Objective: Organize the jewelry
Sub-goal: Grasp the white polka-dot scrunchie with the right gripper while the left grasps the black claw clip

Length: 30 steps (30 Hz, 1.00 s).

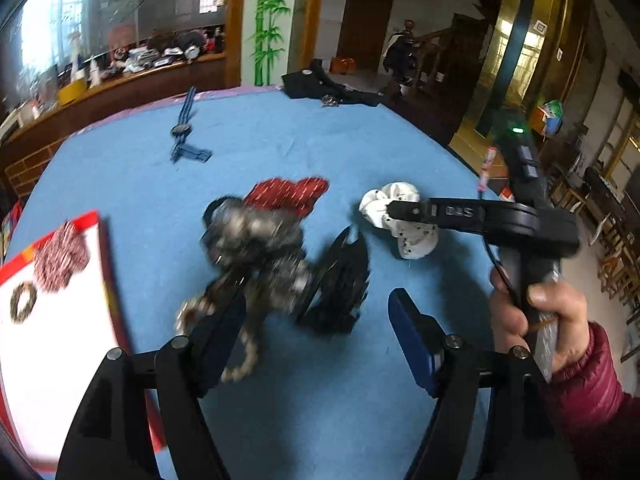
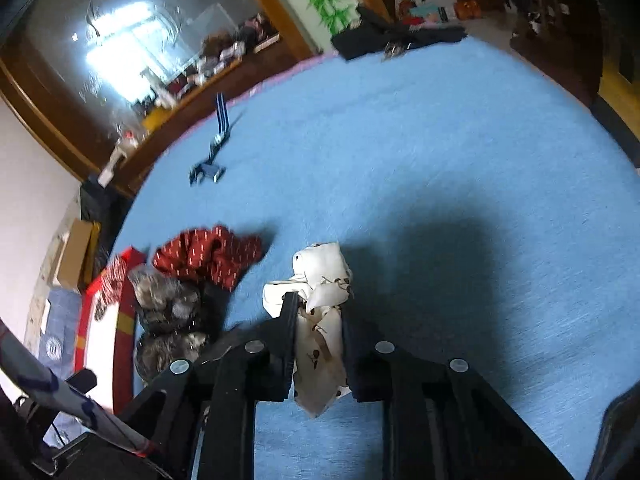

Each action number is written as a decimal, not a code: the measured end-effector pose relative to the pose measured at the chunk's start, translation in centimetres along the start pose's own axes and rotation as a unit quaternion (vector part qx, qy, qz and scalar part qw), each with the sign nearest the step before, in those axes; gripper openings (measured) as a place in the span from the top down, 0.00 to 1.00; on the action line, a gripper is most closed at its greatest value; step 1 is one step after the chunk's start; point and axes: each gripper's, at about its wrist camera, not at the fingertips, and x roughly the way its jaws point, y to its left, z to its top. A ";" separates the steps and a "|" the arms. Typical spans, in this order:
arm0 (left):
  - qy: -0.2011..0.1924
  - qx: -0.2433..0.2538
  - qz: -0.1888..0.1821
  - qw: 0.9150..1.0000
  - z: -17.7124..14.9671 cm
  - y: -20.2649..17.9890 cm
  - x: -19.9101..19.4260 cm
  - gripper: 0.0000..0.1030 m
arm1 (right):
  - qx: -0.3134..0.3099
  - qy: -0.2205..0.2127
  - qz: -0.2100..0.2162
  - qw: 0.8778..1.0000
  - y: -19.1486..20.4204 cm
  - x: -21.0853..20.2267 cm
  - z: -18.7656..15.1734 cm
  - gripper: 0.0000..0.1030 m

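Blue tabletop (image 1: 280,136), blurred grey scrunchie pile (image 1: 256,240), left tool (image 1: 320,328) open, empty, right tool (image 2: 316,320) clamping white scrunchie (image 2: 320,280).

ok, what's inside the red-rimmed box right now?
The red-rimmed box holds a dark-red speckled scrunchie and a small dark ring-shaped hair tie on its white floor. The left gripper and the frame edge hide its near part.

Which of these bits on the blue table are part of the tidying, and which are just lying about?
Part of the job:
white scrunchie, pinched in the right gripper
red scrunchie
grey furry scrunchie
red-rimmed tray

Just lying about:
blue striped strap
black garment
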 end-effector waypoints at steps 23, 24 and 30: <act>0.081 0.055 -0.012 0.995 0.0 -3.8 9.7 0.61 | 0.014 -0.026 0.032 0.999 0.1 -1.8 1.1 0.77; 0.076 0.058 -0.012 0.995 -0.2 -4.0 9.7 0.61 | 0.013 -0.026 0.032 0.999 0.0 -1.8 1.1 0.77; 0.060 0.053 -0.008 0.997 -0.8 -4.4 10.4 0.62 | 0.008 -0.026 0.023 0.999 0.2 -1.6 1.1 0.77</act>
